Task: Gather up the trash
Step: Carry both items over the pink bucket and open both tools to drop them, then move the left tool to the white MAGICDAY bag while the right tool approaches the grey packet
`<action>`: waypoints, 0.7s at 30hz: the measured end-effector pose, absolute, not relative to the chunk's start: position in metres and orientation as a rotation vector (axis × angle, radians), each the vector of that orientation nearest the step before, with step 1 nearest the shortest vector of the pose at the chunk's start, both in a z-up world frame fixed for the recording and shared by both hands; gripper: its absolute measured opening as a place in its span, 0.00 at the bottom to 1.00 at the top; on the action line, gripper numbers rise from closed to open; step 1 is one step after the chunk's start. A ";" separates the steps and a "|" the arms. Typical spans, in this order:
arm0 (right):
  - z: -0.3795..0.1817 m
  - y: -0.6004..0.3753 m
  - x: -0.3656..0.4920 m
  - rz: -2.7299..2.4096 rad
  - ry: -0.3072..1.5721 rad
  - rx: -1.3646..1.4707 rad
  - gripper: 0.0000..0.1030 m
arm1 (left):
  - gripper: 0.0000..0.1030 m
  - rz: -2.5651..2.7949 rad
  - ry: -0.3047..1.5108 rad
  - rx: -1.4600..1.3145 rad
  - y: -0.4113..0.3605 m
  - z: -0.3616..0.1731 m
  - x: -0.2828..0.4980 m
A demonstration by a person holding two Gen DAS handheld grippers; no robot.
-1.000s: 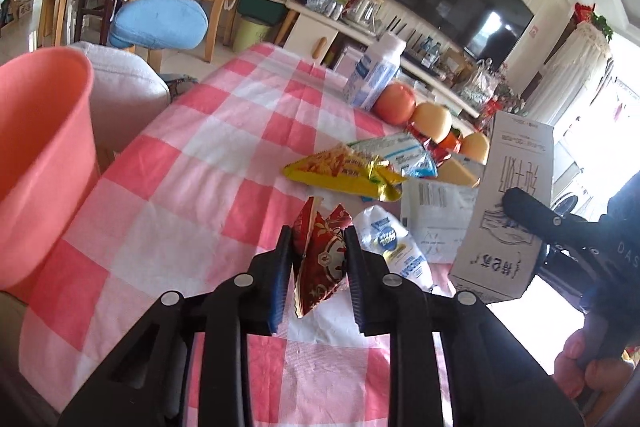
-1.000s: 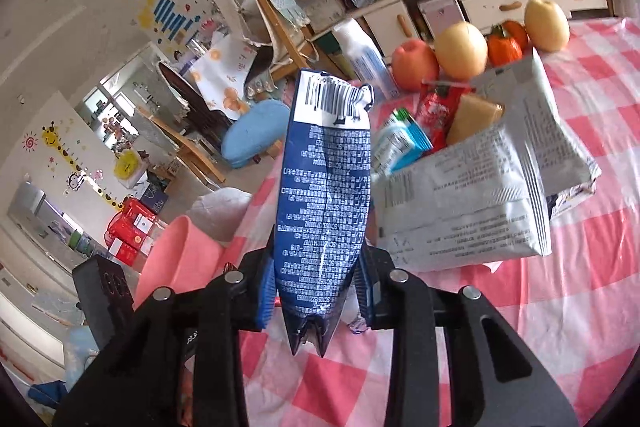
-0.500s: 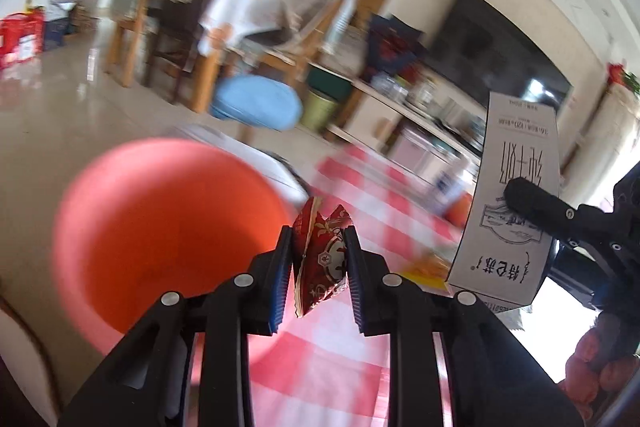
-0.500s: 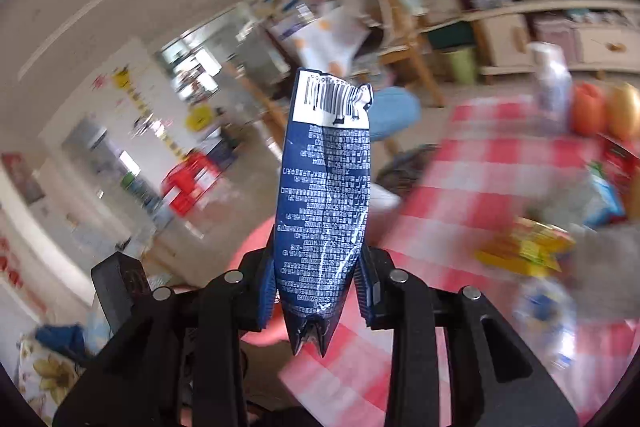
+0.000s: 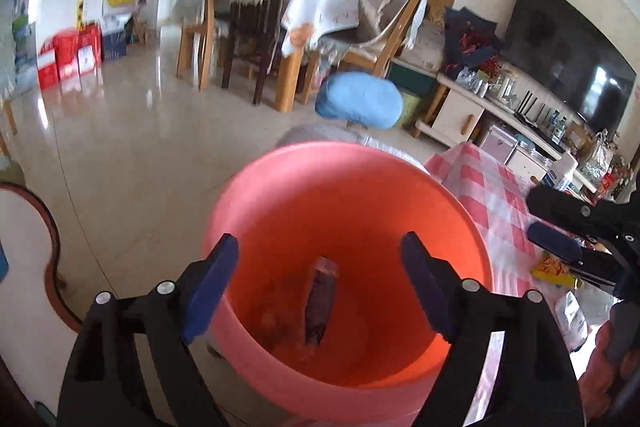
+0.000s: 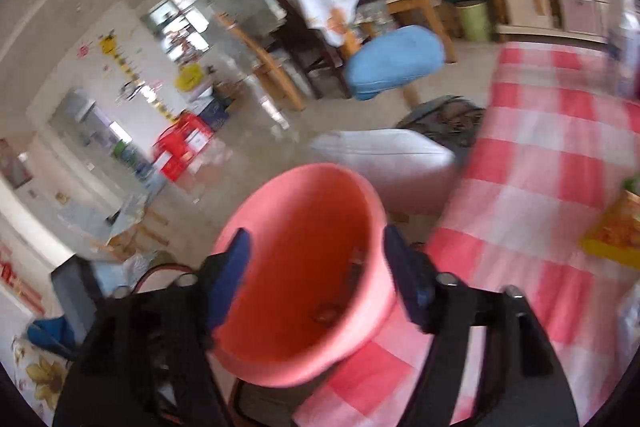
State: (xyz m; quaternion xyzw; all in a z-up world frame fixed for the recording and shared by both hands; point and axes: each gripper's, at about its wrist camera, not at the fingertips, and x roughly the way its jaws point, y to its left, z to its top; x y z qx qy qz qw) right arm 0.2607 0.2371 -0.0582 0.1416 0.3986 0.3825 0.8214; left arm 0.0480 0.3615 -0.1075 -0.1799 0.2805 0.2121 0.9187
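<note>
Both wrappers dropped — left gripper (image 5: 320, 263), right gripper (image 6: 316, 259) spread; blue wrapper (image 5: 320, 303) upright in bucket (image 5: 460, 211).

Bucket (image 5: 460, 227) on floor, just beside table (image 5: 500, 195) edge, table to its right. Wrapper (image 5: 320, 301) inside bucket, w/ other bits at bottom. Stool (image 5: 360, 101) behind bucket, chairs (image 5: 248, 27) further back. Left gripper (image 5: 320, 275) above bucket mouth, jaws wide apart; right gripper (image 6: 316, 267) likewise, over bucket (image 6: 300, 267).
</note>
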 end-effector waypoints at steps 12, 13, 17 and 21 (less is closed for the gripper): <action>-0.054 0.137 0.205 0.667 0.690 0.106 0.84 | 0.87 0.295 0.420 -0.249 0.291 -0.058 0.009; -0.053 0.131 0.200 0.667 0.677 0.099 0.84 | 0.87 0.278 0.419 -0.242 0.284 -0.056 0.007; -0.045 0.106 0.179 0.662 0.609 0.072 0.89 | 0.87 0.248 0.464 -0.155 0.245 -0.052 0.011; -0.038 0.086 0.165 0.658 0.576 0.089 0.93 | 0.87 0.212 0.546 -0.085 0.210 -0.055 0.024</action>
